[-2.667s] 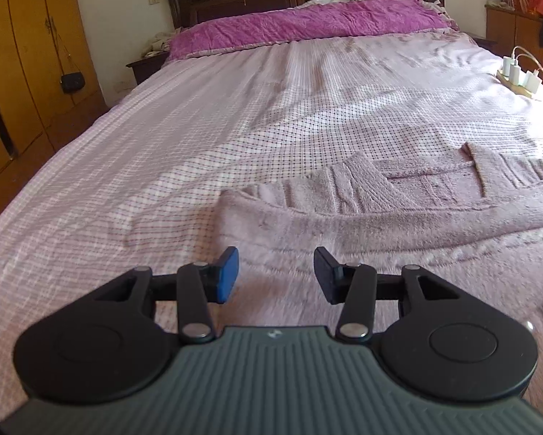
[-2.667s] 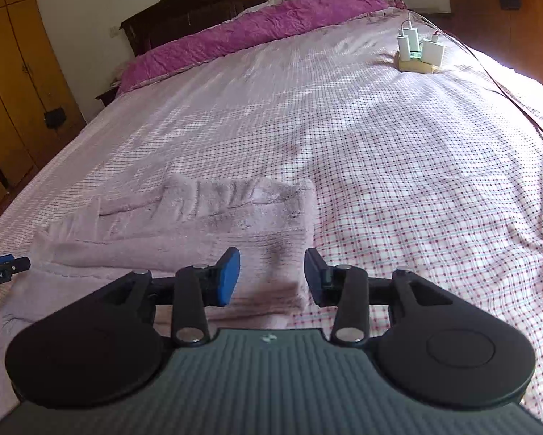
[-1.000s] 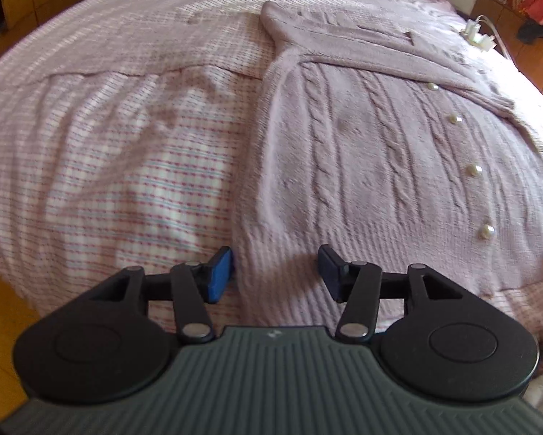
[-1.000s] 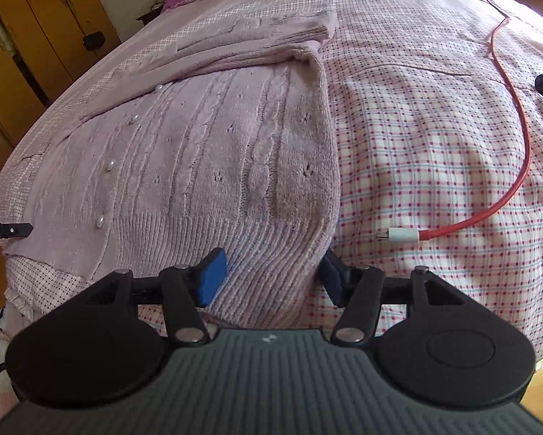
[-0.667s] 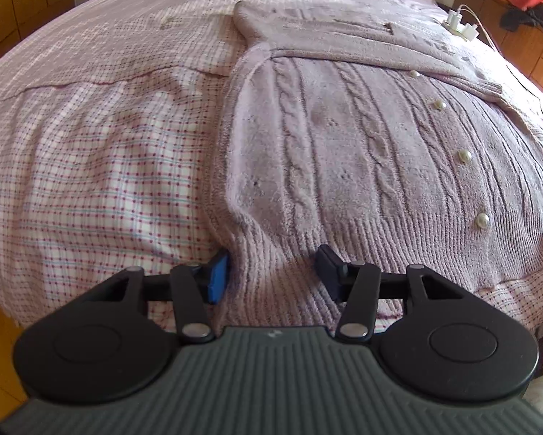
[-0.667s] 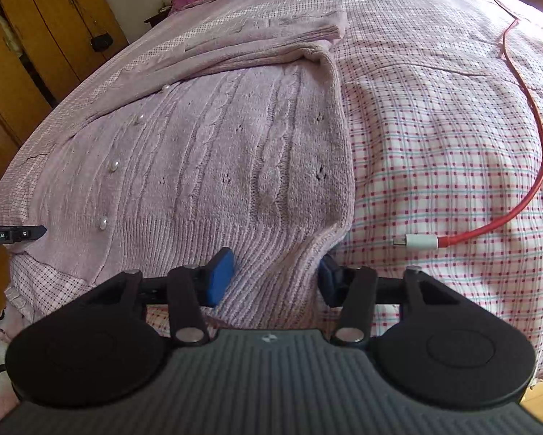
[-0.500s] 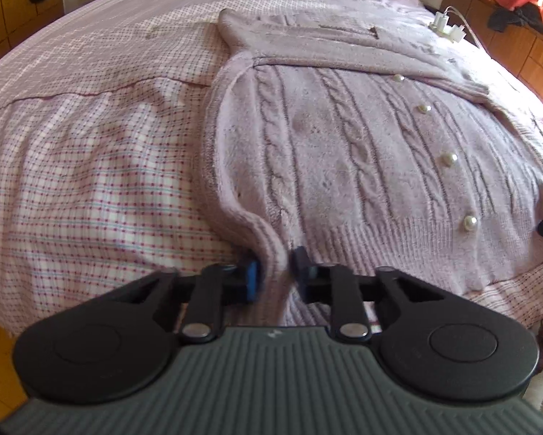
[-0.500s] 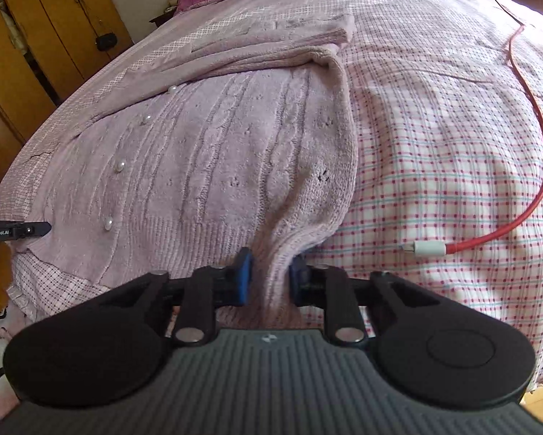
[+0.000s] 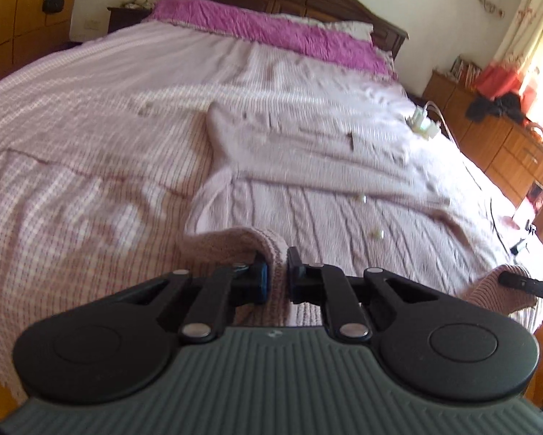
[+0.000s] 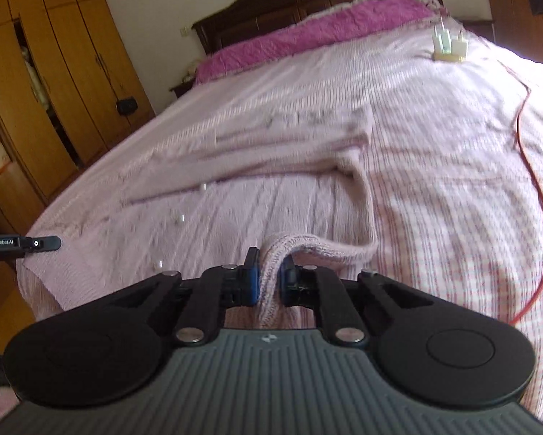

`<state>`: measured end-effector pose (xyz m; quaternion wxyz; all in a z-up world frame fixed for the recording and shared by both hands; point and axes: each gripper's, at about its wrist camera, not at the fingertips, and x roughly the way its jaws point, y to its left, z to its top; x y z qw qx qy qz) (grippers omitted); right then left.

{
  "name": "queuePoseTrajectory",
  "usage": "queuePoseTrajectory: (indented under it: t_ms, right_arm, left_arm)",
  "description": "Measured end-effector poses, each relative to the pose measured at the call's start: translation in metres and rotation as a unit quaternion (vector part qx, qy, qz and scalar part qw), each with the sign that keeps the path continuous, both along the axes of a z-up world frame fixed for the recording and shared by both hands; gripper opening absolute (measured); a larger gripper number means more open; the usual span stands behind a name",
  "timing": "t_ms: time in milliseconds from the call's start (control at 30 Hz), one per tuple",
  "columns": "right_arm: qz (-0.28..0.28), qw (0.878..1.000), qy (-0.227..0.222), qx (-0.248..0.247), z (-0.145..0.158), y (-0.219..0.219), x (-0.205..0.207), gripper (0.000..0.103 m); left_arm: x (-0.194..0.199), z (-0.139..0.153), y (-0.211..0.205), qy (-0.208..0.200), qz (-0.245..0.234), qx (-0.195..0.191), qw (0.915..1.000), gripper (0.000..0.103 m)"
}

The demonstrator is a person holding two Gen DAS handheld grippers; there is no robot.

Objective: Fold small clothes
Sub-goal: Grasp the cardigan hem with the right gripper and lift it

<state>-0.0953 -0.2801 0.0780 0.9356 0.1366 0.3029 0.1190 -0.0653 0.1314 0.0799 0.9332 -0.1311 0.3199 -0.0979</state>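
Observation:
A pale pink cable-knit cardigan (image 9: 307,181) with pearl buttons lies spread on the bed, sleeves folded across its top. My left gripper (image 9: 275,275) is shut on the ribbed hem at the cardigan's left corner, lifted off the sheet. In the right wrist view the same cardigan (image 10: 242,210) stretches ahead, and my right gripper (image 10: 269,279) is shut on the hem's right corner, which curls up over the fingers. The right gripper's tip (image 9: 525,284) shows at the left wrist view's right edge. The left gripper's tip (image 10: 21,243) shows at the right wrist view's left edge. Both views are motion-blurred.
A checked pink bedsheet (image 9: 72,188) covers the bed, with a magenta pillow (image 9: 271,32) by the dark headboard. Chargers on a power strip (image 10: 447,49) sit far right, and a red cable (image 10: 535,188) runs down the sheet. A wooden wardrobe (image 10: 36,83) stands left.
Both grippers moved down to the near hem while open, then shut on its two corners. Now they have lifted the corners and tilted upward, bringing the headboard back into view.

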Motion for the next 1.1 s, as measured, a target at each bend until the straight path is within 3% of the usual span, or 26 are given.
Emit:
queuePoseTrajectory:
  t_ms: [400,633,867,1100]
  right_arm:
    - [-0.043,0.995,-0.094,-0.004,0.059,-0.011,0.064,0.011]
    - [-0.068,0.991,-0.118,0.004,0.079,-0.011,0.119,0.011]
    - [-0.089,0.988,-0.127,-0.009,0.079,-0.006,0.175,0.011]
    - [-0.114,0.988,-0.105,-0.023,0.044,-0.007,0.234,0.011]
  left_arm:
    - [0.053,0.058,0.001,-0.083,0.068,-0.007,0.9942,0.012]
    - [0.101,0.074,-0.001,-0.093,0.102,-0.024,0.9901,0.012]
    - [0.154,0.067,-0.004,-0.087,0.12,-0.008,0.9889,0.012]
    - [0.215,0.031,-0.012,-0.042,0.123,0.026,0.9911,0.012]
